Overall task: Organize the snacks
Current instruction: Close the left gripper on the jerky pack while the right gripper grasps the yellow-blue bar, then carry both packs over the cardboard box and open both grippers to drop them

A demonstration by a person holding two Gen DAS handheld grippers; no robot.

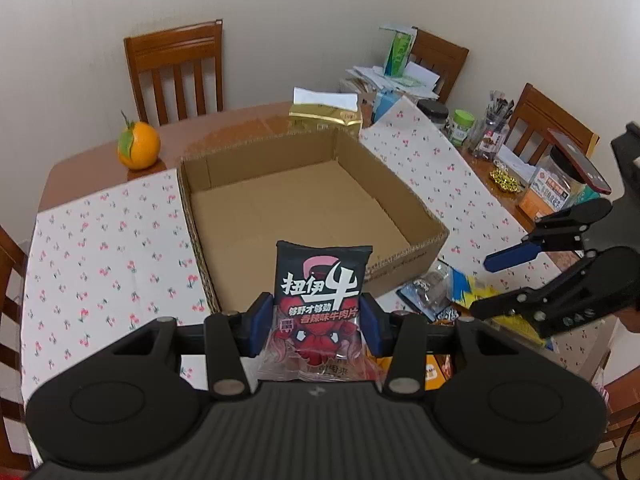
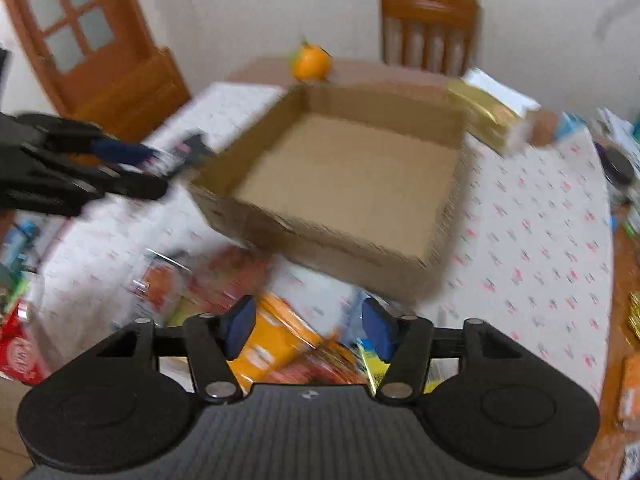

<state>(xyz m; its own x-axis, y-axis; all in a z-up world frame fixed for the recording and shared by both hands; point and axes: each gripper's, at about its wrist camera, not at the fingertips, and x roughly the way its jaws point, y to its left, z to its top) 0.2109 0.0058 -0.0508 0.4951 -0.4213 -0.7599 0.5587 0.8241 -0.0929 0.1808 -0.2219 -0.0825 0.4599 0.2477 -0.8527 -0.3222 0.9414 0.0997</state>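
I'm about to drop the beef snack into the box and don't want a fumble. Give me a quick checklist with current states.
1. Left gripper shut on the beef packet: ok.
2. Packet upright, not slipping: ok.
3. Box open, floor bare: ok.
4. Packet past the box's near wall: cannot tell.
5. Right gripper open, holding nothing, clear of the box: ok.
6. Snack pile beneath the right gripper within reach: cannot tell; that view is blurred.

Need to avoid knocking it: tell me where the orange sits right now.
The orange sits on bare wood at the table's far-left corner in the left wrist view, beyond the cardboard box and near a wooden chair.
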